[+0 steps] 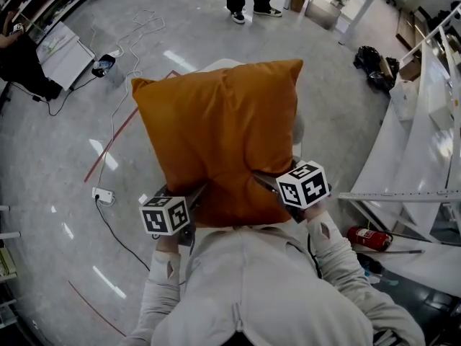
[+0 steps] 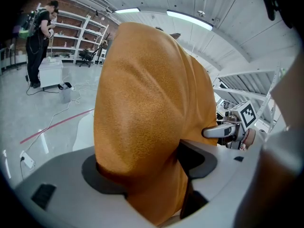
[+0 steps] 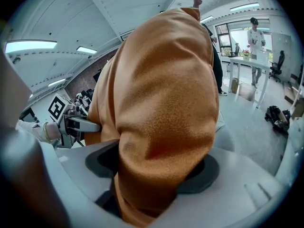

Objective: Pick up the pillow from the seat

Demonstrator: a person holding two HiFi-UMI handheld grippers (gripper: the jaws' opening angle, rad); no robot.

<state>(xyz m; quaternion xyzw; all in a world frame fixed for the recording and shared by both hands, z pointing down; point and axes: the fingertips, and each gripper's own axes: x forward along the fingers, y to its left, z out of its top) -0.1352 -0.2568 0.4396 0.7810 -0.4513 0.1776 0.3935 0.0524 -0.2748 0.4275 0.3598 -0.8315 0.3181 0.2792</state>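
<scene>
One orange pillow (image 1: pixel 220 135), square, plump, suede-like grain, creased near lower edge

I see the plump square orange fabric pillow (image 1: pixel 220 139) tilted up, far corners highest, its near edge bunched and creased; it hides most of the white seat (image 1: pixel 217 65).

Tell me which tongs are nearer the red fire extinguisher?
The right tongs, on the pillow's corner nearest the extinguisher; the left tongs grip the other corner.
</scene>
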